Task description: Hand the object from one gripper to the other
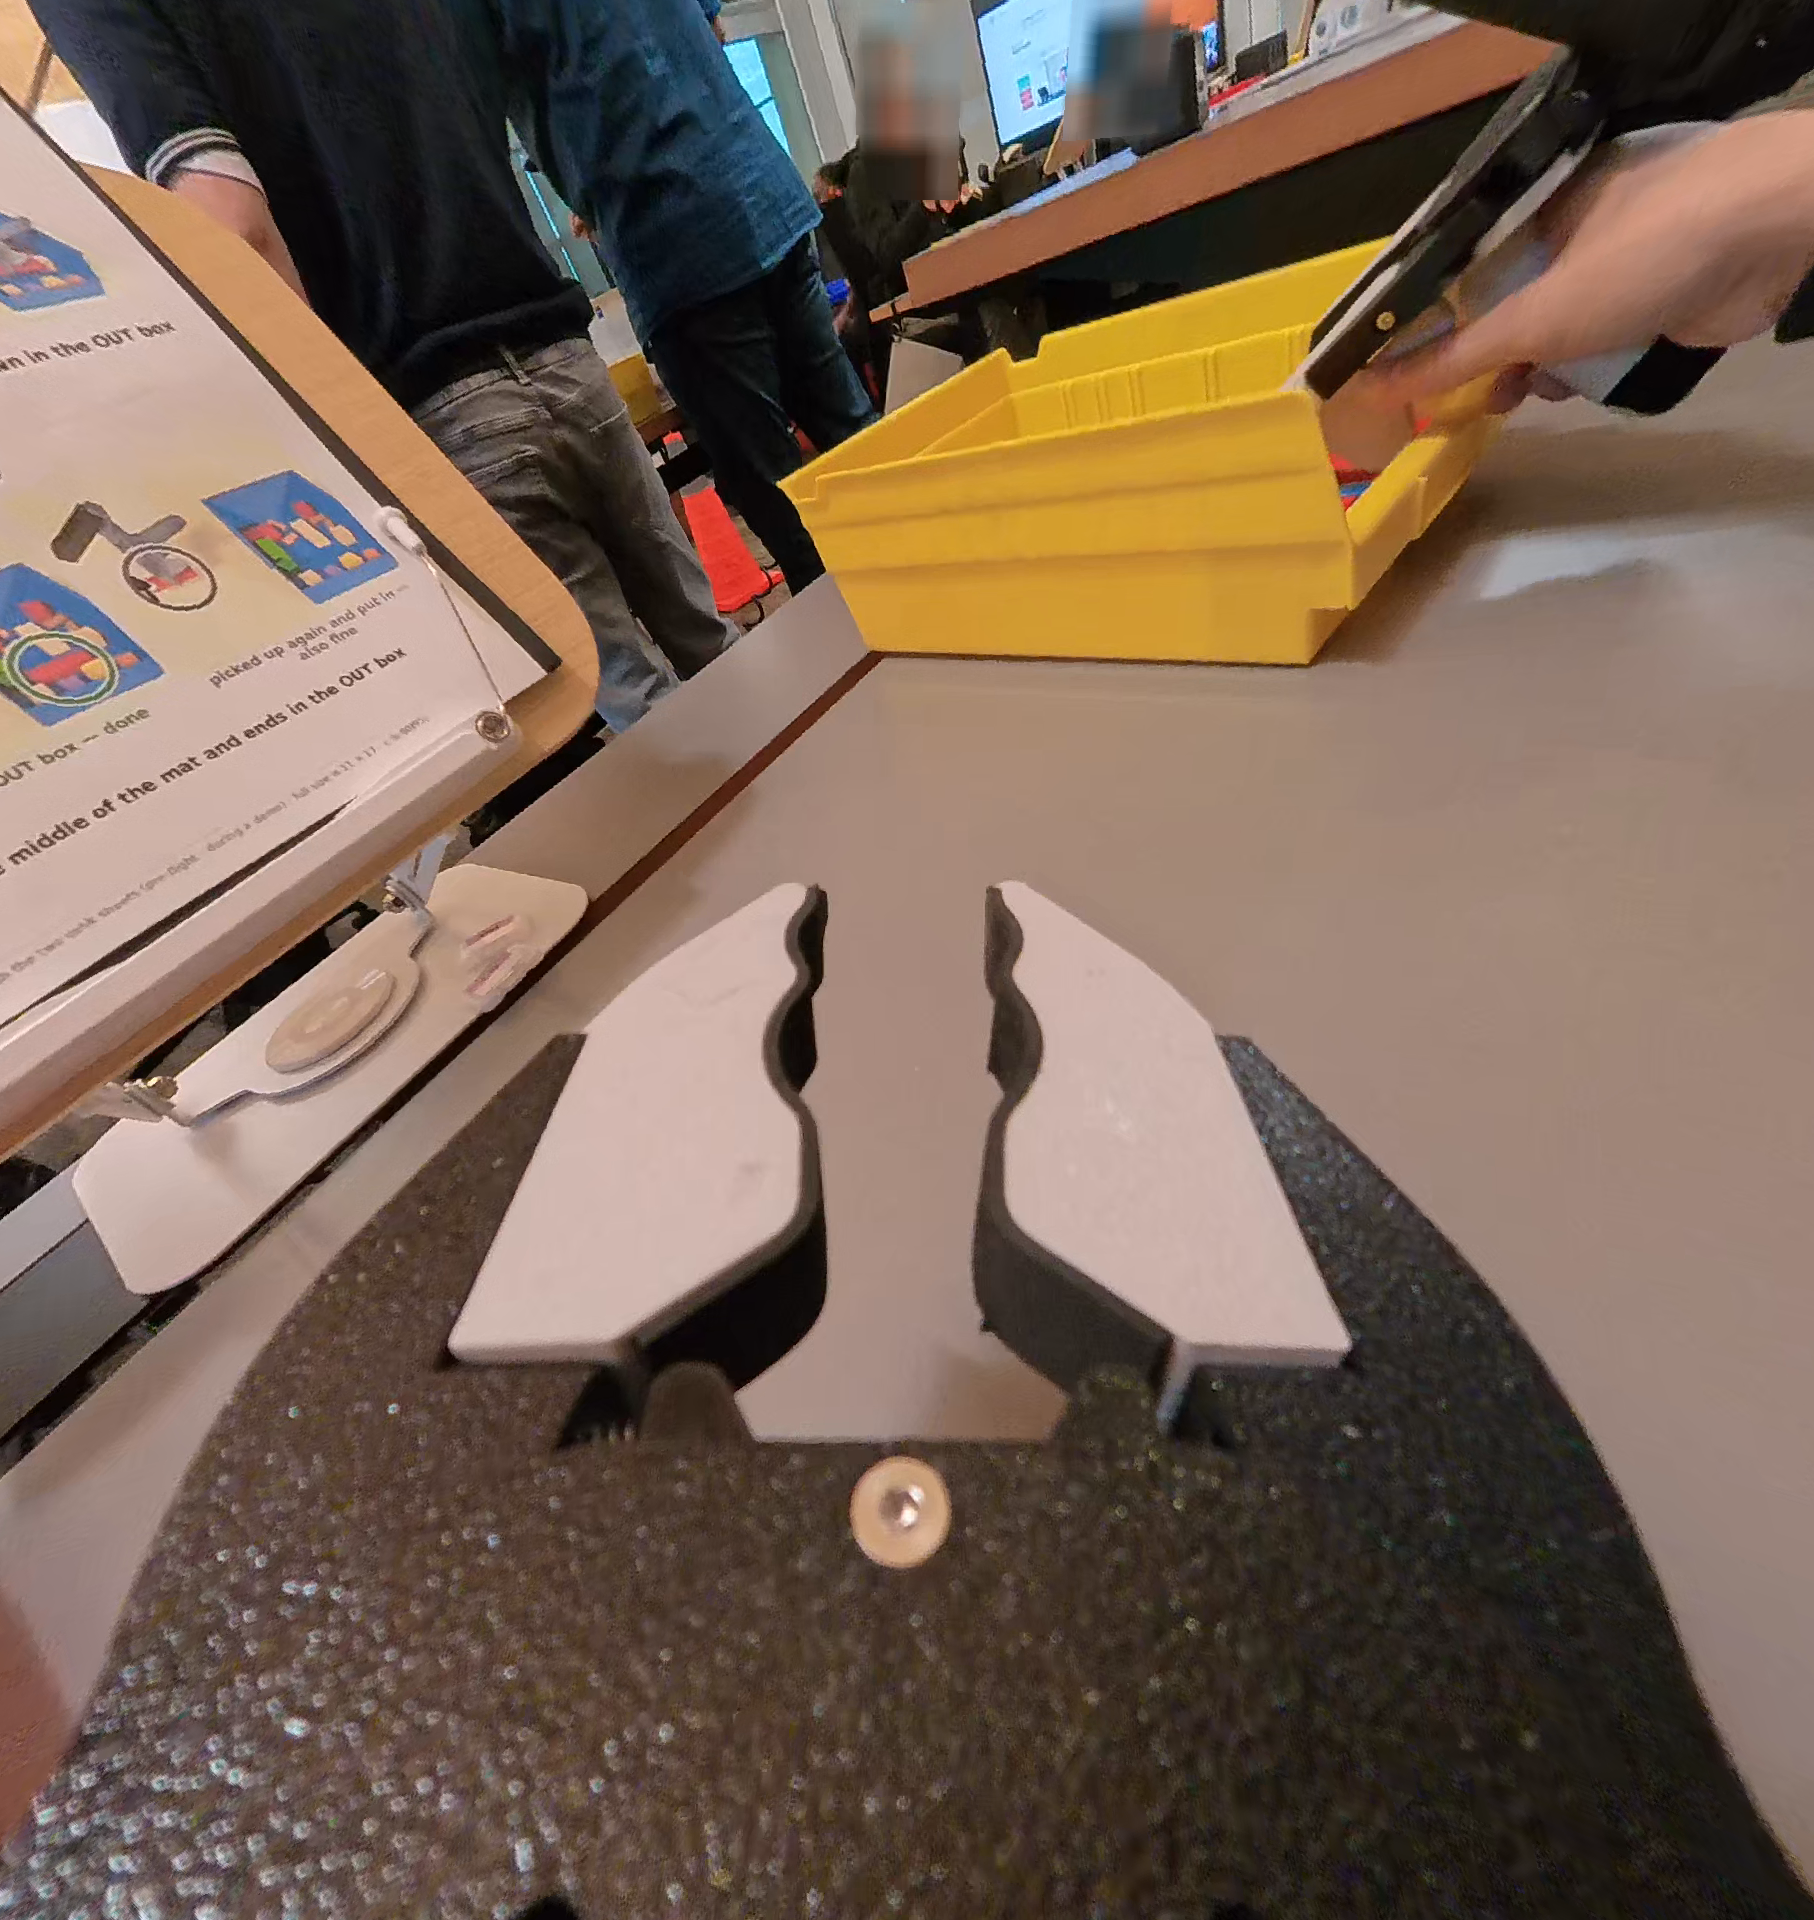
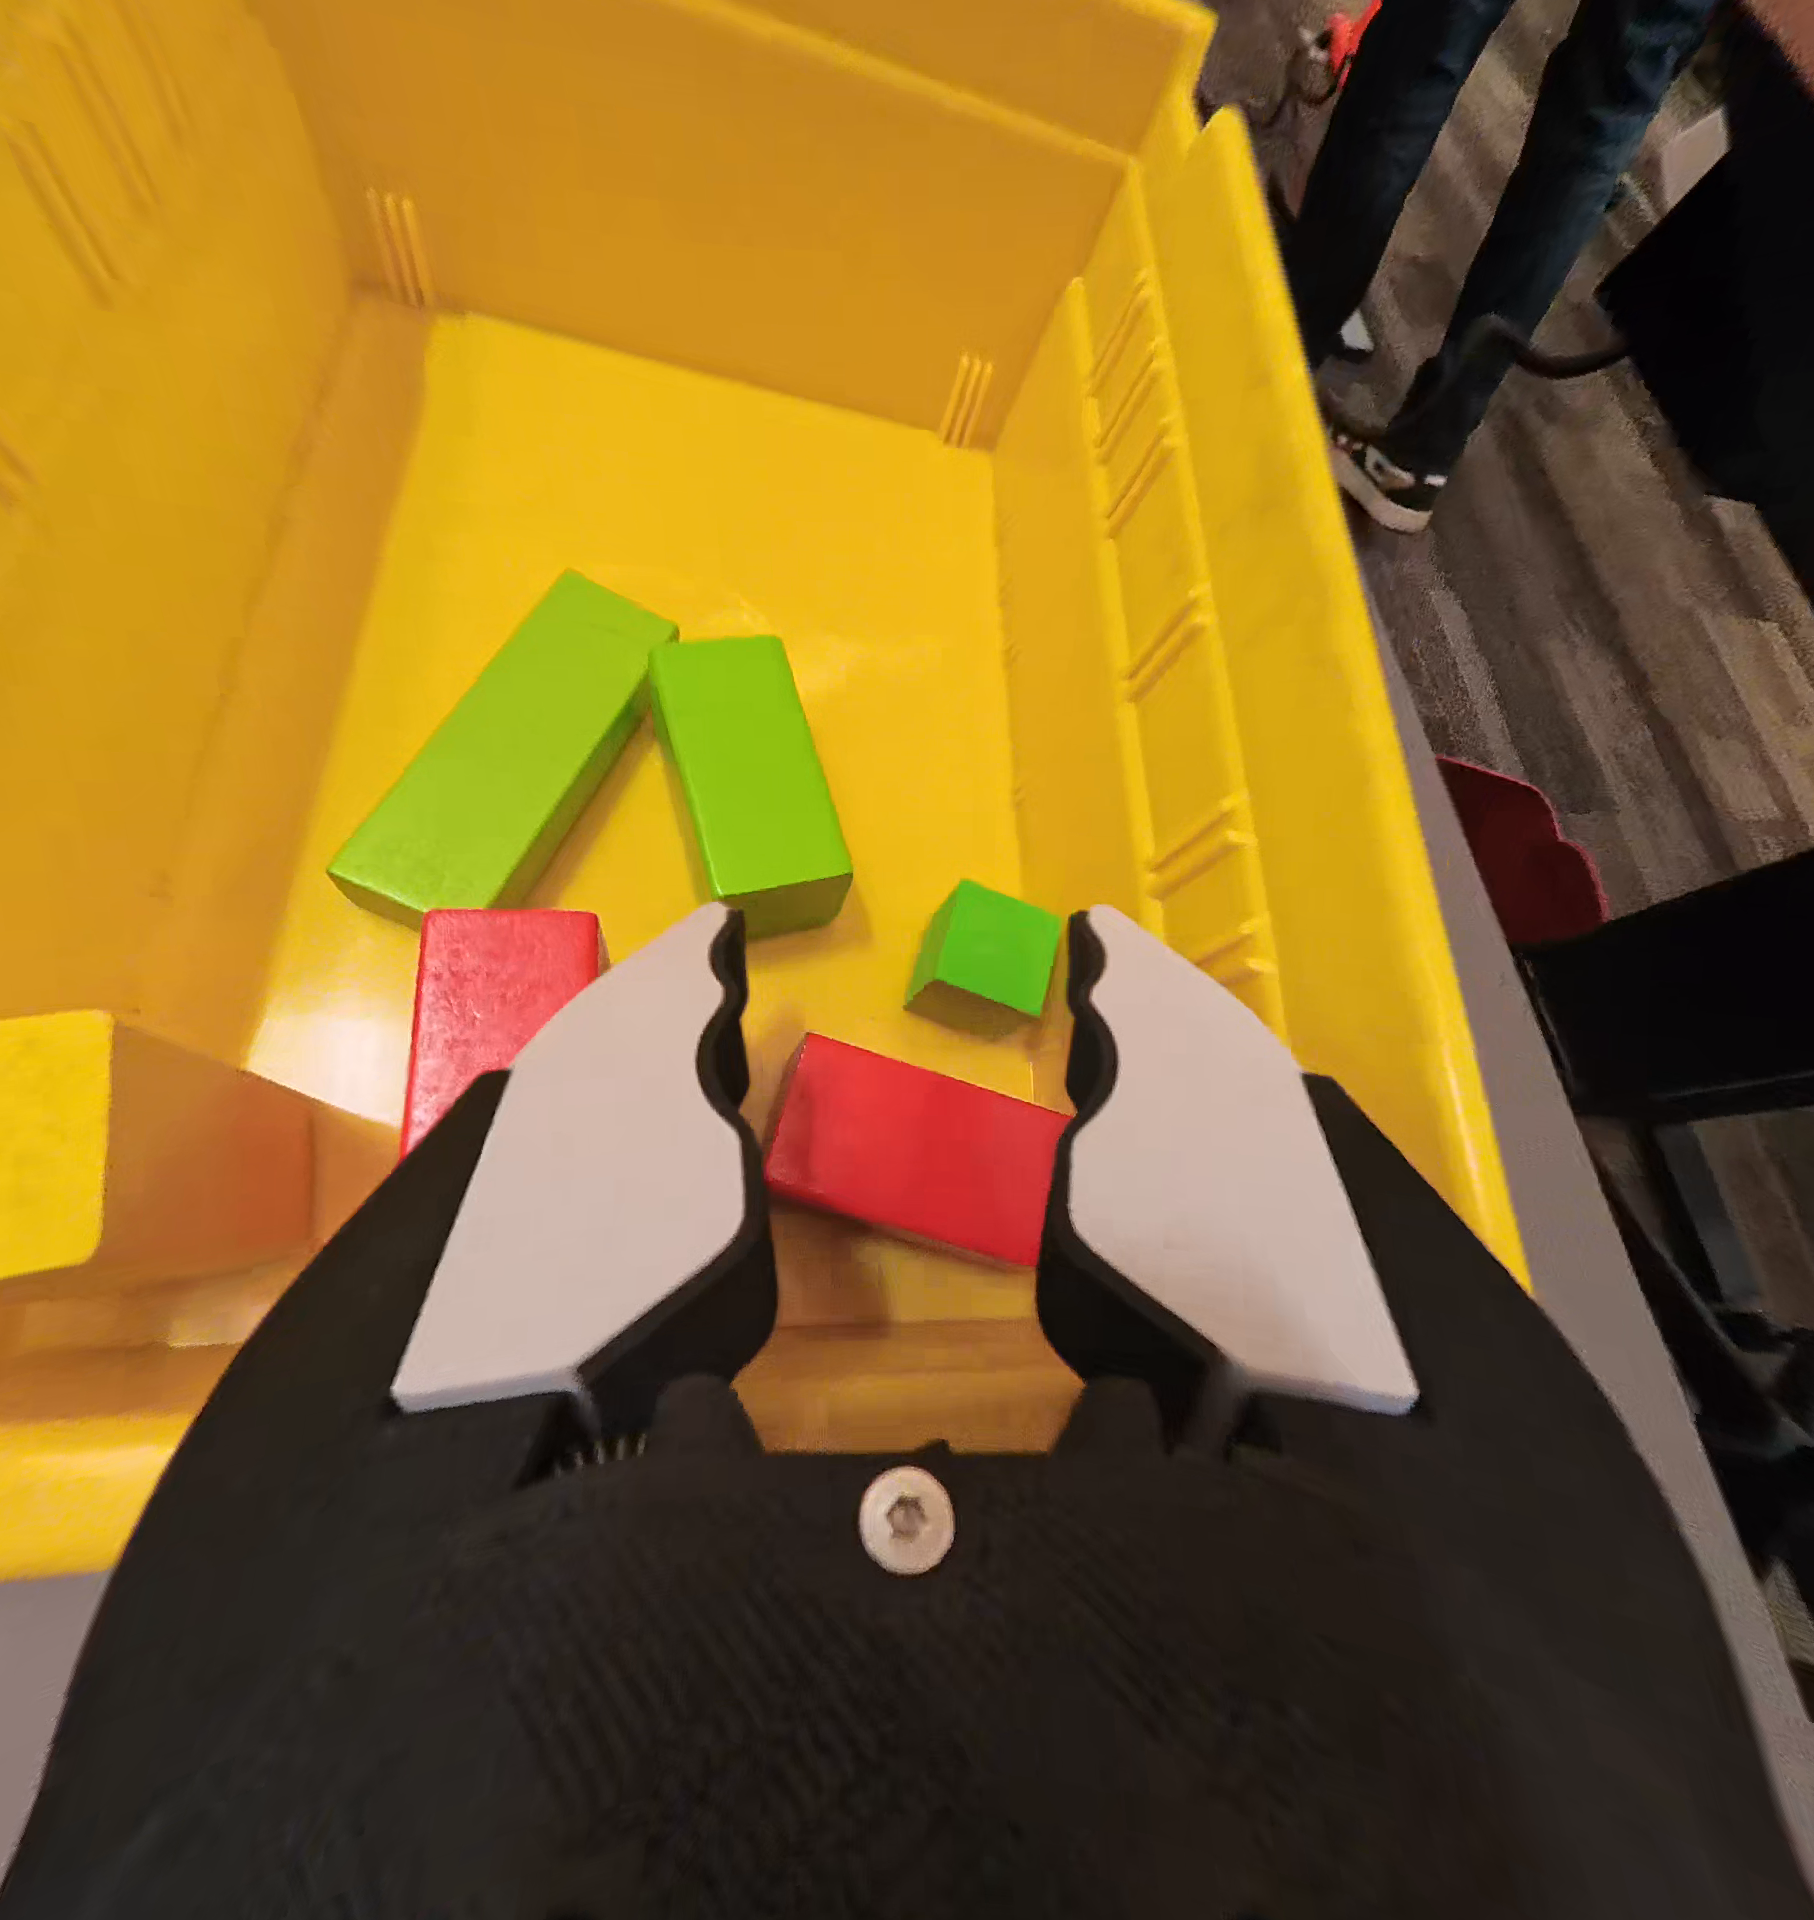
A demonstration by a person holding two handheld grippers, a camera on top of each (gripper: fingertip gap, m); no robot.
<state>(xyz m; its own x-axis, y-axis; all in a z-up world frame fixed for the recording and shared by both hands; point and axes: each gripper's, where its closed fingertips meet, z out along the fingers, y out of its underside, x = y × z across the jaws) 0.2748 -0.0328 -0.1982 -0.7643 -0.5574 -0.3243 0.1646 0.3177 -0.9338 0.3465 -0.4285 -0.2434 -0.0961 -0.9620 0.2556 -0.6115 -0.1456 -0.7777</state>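
A broad grey worktop (image 1: 1298, 935) fills the left wrist view, with a yellow plastic bin (image 1: 1090, 520) standing at its far side and an instruction board (image 1: 186, 540) propped on a stand at the left edge; people stand beyond the worktop's far edge. The left gripper (image 1: 903, 914) hangs low over the bare worktop, its jaws partly apart with only grey surface showing between the fingertips, so it holds nothing. Far to the right in the same view, a hand (image 1: 1630, 260) tilts the right gripper down into the bin's near right corner. From the right wrist view, the right gripper (image 2: 903, 935) points down into the bin, its jaws spread wide and gripping nothing; the pads stand clear of every block below. On the bin floor lie the blocks, largest first: a long green block (image 2: 498, 748) lying slantwise at the far left, a shorter green block (image 2: 747, 769) just beside it with their far ends touching, a red block (image 2: 487, 997) partly hidden behind the left finger, and a second red block (image 2: 913, 1143) lying across the space between the two fingers, beneath them. A small green cube (image 2: 986, 945) sits just inside the right fingertip, near it; whether they touch cannot be told. A yellow block (image 2: 30, 1143) shows blurred at the near left edge. Which block is the one being handed over cannot be told.
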